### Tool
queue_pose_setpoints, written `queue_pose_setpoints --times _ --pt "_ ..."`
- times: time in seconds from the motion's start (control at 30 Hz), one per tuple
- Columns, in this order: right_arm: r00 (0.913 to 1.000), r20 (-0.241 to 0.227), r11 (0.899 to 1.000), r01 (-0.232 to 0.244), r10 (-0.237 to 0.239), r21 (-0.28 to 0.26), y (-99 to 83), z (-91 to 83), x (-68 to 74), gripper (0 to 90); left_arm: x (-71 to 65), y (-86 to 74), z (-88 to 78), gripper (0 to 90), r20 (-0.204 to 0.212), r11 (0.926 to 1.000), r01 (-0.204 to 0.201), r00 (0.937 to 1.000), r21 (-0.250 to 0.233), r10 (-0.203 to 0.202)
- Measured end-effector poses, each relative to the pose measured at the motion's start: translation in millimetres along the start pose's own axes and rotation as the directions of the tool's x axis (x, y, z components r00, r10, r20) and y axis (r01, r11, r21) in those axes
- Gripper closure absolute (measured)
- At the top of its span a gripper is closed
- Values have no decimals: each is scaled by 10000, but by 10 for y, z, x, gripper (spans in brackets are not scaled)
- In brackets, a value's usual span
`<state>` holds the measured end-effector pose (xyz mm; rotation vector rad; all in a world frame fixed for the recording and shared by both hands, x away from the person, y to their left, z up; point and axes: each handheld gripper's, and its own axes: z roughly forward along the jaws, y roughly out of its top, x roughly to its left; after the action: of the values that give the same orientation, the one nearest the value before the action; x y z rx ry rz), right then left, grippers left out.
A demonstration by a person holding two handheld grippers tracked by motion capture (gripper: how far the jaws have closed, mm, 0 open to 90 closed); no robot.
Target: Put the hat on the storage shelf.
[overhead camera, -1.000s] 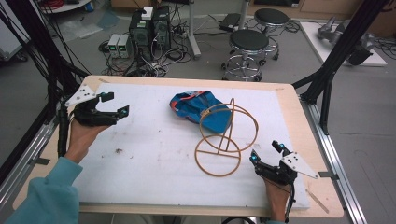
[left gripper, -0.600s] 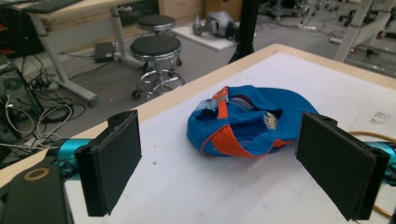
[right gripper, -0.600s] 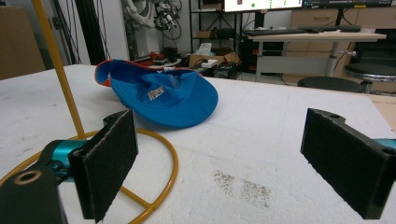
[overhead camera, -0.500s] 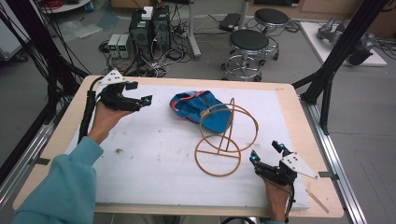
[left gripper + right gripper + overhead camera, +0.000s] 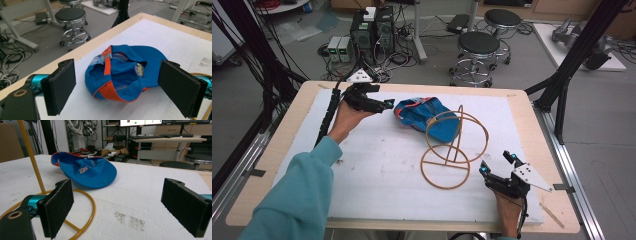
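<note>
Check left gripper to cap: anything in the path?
Nothing visible. The left gripper sits just beside the blue cap, jaws open, with only bare white mat between. The yellow wire stand is on the cap's far side.

I am working in a robotics lab: black frame struts [image 5: 573, 60] flank my foam-topped table [image 5: 387, 165], computer towers [image 5: 373, 30] sit in tangled cables on the floor beside round stools [image 5: 479, 45], and a monitor [image 5: 140, 122] glows over a keyboard desk [image 5: 162, 138].

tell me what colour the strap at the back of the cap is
Orange, on a blue cap; the left gripper view shows it best.
</note>
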<state>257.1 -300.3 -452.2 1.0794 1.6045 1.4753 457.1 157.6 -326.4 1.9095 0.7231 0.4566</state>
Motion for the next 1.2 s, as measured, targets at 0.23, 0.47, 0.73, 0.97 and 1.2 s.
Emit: queue_pose_setpoints --times 0.23,0.47,0.73,0.97,1.2 --pt "10000 9 10000 -7 7 -10 0 0 -1 100 42 -15 266 158 -13 9984 345 9994 449 -344" --pt "10000 35 10000 -58 58 7 -1 -3 -1 100 89 -52 503 168 -190 9956 374 9992 860 -359" --pt "10000 31 10000 -20 20 -35 -2 -2 0 100 77 -105 806 178 -312 9890 377 9989 1431 -336" --pt "10000 42 10000 -41 41 -83 -2 -2 -8 100 41 -183 998 226 -661 9764 233 9978 2149 -93" --pt "9999 19 9999 -100 101 -84 -3 -6 -11 100 29 -263 1095 226 -864 9645 322 9962 2622 -98"
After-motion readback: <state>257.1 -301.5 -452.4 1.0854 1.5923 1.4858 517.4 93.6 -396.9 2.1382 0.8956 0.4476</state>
